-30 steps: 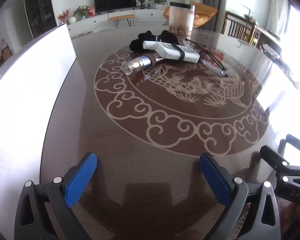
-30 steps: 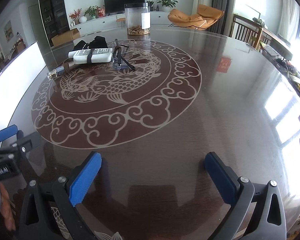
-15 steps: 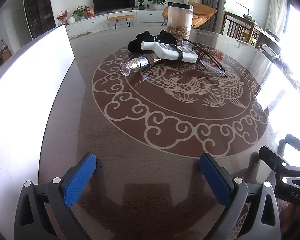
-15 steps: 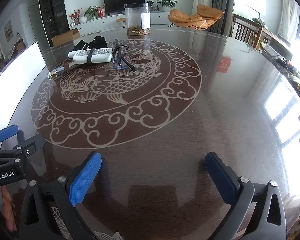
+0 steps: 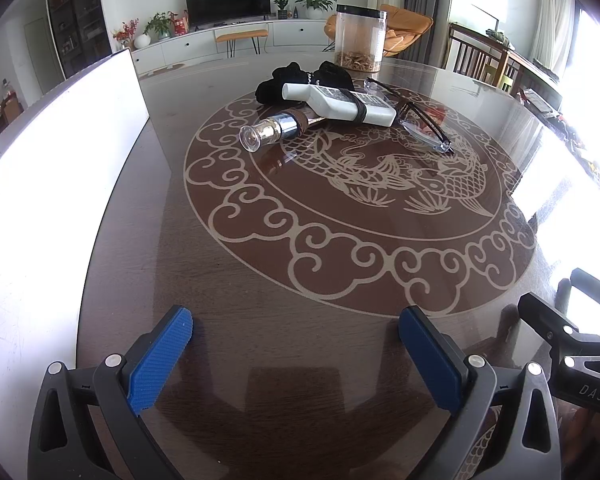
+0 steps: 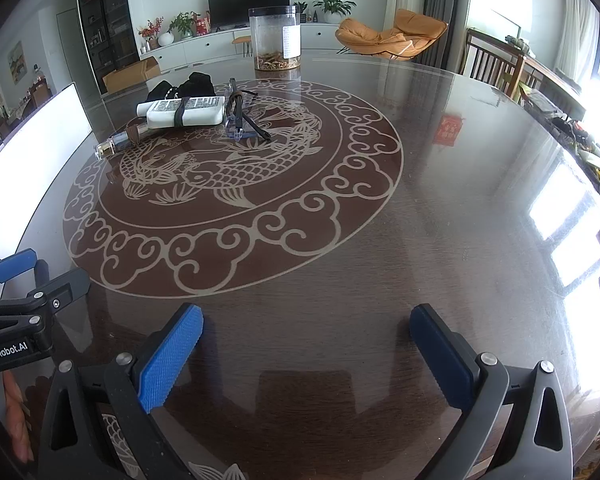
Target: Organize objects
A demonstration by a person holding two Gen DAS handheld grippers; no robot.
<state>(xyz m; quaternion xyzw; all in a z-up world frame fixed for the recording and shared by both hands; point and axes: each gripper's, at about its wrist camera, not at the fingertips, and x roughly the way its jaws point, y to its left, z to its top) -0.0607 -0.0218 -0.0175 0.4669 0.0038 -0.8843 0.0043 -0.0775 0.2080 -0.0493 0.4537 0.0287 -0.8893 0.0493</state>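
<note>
A pile lies at the far side of the round table: a white flat bottle (image 5: 342, 106) (image 6: 184, 111) with a black band, a glass vial (image 5: 274, 132) (image 6: 116, 142) with a silver collar under it, black cloth (image 5: 300, 76) (image 6: 180, 86) behind, and folded glasses (image 5: 422, 122) (image 6: 240, 114) to the right. My left gripper (image 5: 296, 334) is open low over the near table, far from the pile. My right gripper (image 6: 306, 332) is open too, holding nothing.
A clear jar (image 5: 360, 42) (image 6: 275, 38) with brown bits stands behind the pile. A white board (image 5: 40, 184) runs along the table's left edge. The right gripper's body (image 5: 572, 344) shows at lower right in the left wrist view. The dark table (image 6: 440, 200) carries a fish pattern.
The left gripper has drifted forward toward the pile, which looks a little nearer. The right gripper has stayed almost still, and both stay open.
</note>
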